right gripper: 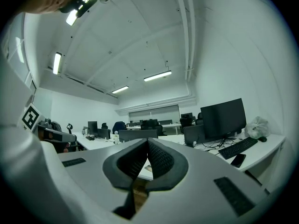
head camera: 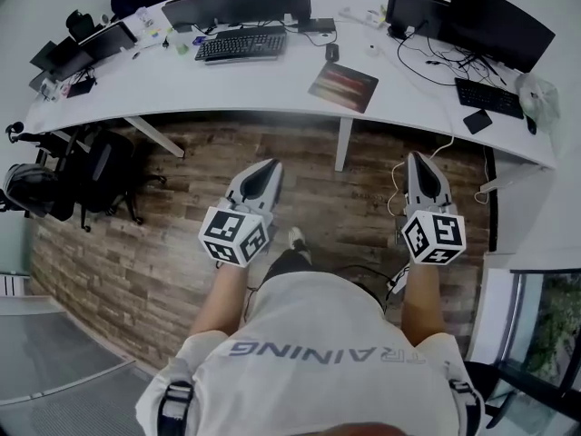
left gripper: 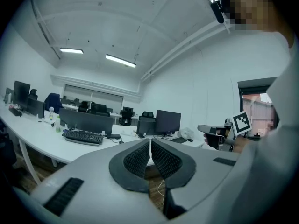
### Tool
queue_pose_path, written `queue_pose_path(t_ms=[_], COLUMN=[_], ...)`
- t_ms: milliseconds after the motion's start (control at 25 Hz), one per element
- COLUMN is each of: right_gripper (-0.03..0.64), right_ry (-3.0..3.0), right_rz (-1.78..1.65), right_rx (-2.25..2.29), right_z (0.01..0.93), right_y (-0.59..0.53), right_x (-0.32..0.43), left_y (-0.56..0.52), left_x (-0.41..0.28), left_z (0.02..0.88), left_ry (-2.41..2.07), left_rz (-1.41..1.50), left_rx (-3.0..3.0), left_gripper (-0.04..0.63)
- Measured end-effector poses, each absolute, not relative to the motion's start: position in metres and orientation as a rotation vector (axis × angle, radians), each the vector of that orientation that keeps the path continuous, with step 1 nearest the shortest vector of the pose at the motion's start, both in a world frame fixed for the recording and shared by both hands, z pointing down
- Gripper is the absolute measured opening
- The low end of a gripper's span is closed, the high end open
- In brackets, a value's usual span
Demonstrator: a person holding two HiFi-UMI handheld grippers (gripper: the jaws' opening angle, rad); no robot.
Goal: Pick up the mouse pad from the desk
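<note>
Head view: mouse pad (head camera: 343,86), dark with reddish streaks, lies flat at the white desk's (head camera: 272,84) front edge, right of centre. Black mouse (head camera: 332,52) just behind it; keyboard (head camera: 241,45) and monitor (head camera: 238,3) to its left. Second keyboard (head camera: 488,97) and phone (head camera: 477,121) near the desk's right end. Backpack (head camera: 100,175) under the left end. Left gripper (head camera: 260,178) and right gripper (head camera: 423,173) are over the wood floor (head camera: 182,243), short of the desk, well apart from the pad.

Left gripper view: jaws pressed together, nothing between them.

Right gripper view: jaws clenched, empty.
</note>
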State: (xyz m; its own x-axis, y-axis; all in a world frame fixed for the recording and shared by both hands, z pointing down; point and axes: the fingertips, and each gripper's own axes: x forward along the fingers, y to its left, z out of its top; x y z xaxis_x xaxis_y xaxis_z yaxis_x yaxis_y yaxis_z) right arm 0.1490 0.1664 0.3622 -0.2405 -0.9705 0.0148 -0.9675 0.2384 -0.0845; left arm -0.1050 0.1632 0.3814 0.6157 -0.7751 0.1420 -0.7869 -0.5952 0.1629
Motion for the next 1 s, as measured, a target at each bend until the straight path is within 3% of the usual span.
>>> queue_pose_path(t_ms=[1000], right_gripper=[0.023], right_ry=[2.554], right_rz=[-0.076], right_rx=[-1.952], right_z=[0.352], right_y=[-0.042], right_x=[0.031], left_y=[-0.042], left_x=[-0.228], left_z=[0.383], left_ry=[-1.293], left_rz=[-0.018], left_rx=[2.572], left_gripper=[0.037])
